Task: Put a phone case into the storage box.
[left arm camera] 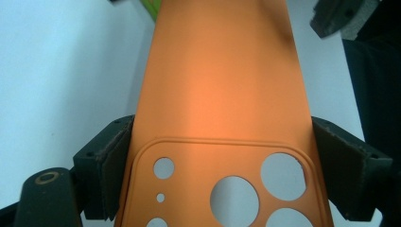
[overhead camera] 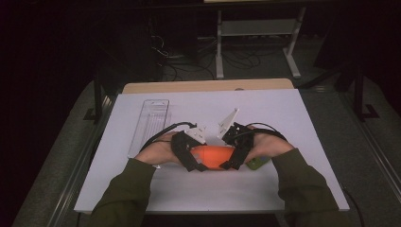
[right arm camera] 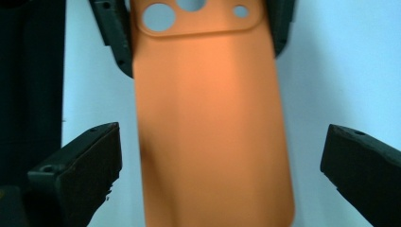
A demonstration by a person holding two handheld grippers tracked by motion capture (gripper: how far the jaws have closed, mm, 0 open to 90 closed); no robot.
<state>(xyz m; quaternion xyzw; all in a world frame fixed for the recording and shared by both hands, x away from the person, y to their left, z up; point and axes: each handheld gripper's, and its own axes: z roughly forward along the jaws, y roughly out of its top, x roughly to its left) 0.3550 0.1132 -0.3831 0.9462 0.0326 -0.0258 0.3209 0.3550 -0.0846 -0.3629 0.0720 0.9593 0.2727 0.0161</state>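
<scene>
1. Between the two grippers, on the white table [overhead camera: 283,109], sits the orange phone case [overhead camera: 213,155], back side up, camera cutouts at the left gripper's end.
2. Left gripper [left arm camera: 222,165]: jaws clamped on the case's long edges at the cutout end, pads pressing both sides. Grasping it.
3. Right gripper [right arm camera: 220,165]: jaws spread wide, one on each side of the case's plain end, clear gaps to both edges. Released, no contact.
4. Right gripper view: the left gripper's jaws sit straight ahead, at the case's far end.
5. Under the right hand [overhead camera: 265,146], beside the case: a green object [overhead camera: 257,163], mostly hidden, possibly a second case, can't confirm.
6. Beyond the left hand [overhead camera: 158,150]: clear plastic tray [overhead camera: 150,124], lying flat, well apart from the case.
</scene>
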